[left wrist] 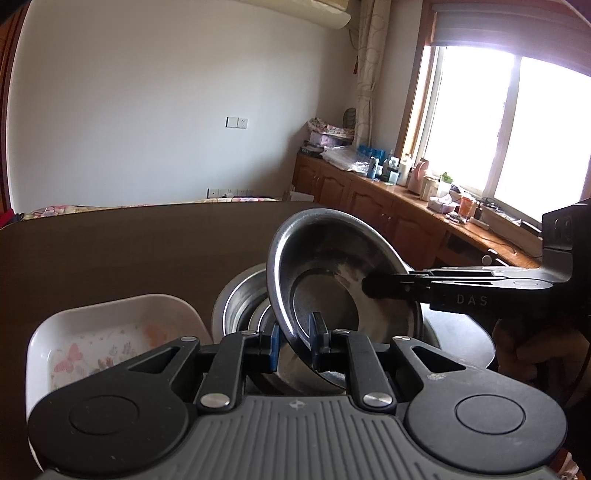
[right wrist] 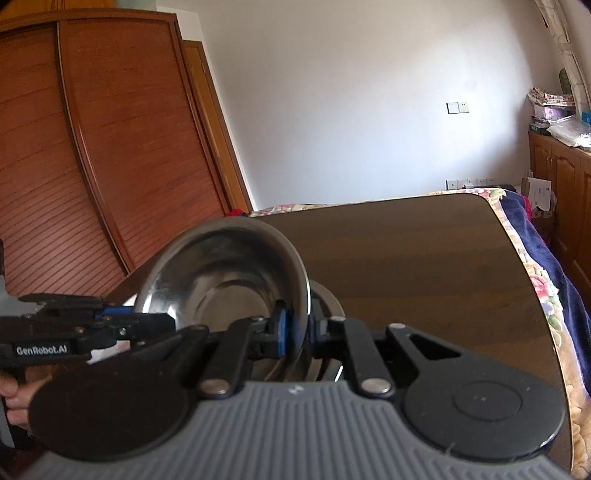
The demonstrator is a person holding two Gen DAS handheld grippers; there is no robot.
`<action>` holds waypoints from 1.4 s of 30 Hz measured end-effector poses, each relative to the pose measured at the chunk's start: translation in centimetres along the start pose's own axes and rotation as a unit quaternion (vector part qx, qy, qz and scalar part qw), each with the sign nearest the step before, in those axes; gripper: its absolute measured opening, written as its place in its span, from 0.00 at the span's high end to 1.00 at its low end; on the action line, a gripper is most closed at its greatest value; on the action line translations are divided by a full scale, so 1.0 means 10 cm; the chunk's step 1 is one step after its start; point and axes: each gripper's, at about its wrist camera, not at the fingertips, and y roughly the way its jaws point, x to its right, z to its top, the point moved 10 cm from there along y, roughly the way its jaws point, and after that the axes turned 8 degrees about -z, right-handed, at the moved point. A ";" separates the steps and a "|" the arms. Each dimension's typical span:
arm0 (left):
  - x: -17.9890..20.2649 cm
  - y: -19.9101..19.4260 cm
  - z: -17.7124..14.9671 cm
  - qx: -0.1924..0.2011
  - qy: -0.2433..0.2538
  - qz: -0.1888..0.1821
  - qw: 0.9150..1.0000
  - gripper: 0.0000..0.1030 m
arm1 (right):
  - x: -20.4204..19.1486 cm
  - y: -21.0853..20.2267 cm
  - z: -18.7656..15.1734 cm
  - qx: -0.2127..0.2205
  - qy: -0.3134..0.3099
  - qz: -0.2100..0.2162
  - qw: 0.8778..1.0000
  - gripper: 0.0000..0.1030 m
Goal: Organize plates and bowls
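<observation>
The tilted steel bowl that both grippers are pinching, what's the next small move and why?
Probably level the steel bowl and lower it into the steel bowls nested beneath it. It is tipped steeply on edge, held at its rim by the left gripper and the right gripper, directly over that stack beside the white butterfly dish, so nesting it looks like the shortest step.

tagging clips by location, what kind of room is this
Probably a bedroom at home: a wooden wardrobe, a bed with a floral blanket behind the table, and an air conditioner on the wall.
</observation>
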 end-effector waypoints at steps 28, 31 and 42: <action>0.06 0.06 -0.12 0.012 0.012 0.028 0.999 0.40 | -0.22 0.01 -0.06 0.030 -0.082 -0.048 0.995 0.48; 0.08 -0.01 -0.09 0.029 0.014 0.032 0.999 0.31 | -0.25 -0.03 -0.03 0.045 -0.100 -0.061 0.992 0.45; 0.06 -0.23 -0.12 0.100 0.020 0.077 0.992 0.01 | -0.15 -0.17 0.01 0.088 -0.086 -0.071 0.990 0.21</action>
